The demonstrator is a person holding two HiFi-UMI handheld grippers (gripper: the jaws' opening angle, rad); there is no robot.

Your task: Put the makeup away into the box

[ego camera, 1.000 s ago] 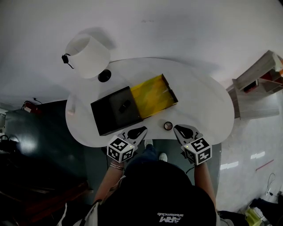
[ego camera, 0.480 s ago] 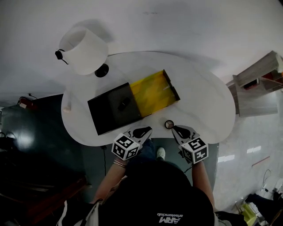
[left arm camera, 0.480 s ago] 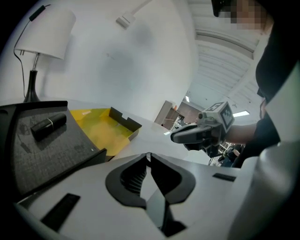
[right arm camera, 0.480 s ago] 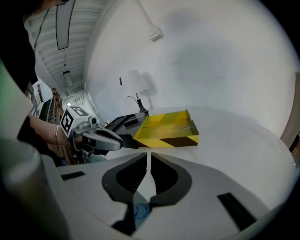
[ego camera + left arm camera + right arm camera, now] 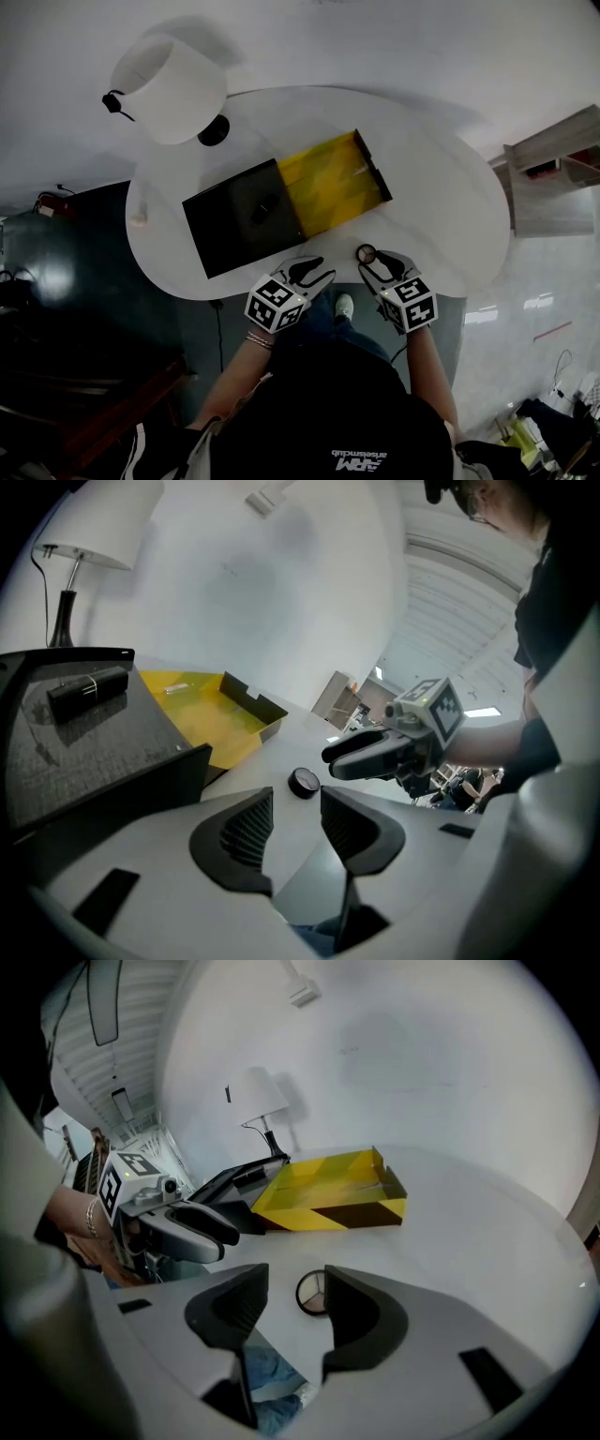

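Observation:
A small round black compact lies on the white table near its front edge. My right gripper is just behind it, and its jaws have just been opening. In the right gripper view the compact shows in the gap at the tips, untouched. My left gripper has also just been opening and holds nothing; the compact lies ahead of it. The box's yellow tray is slid out of its black sleeve. A black lipstick-like tube rests on the sleeve.
A white-shaded lamp with a black base stands at the table's far left. Dark floor lies left of the table. A pale shelf unit stands off to the right. The person's legs are under the front edge.
Both grippers have come down toward the table's front edge and their jaws have gone from shut to open. The right gripper now sits close behind the compact.

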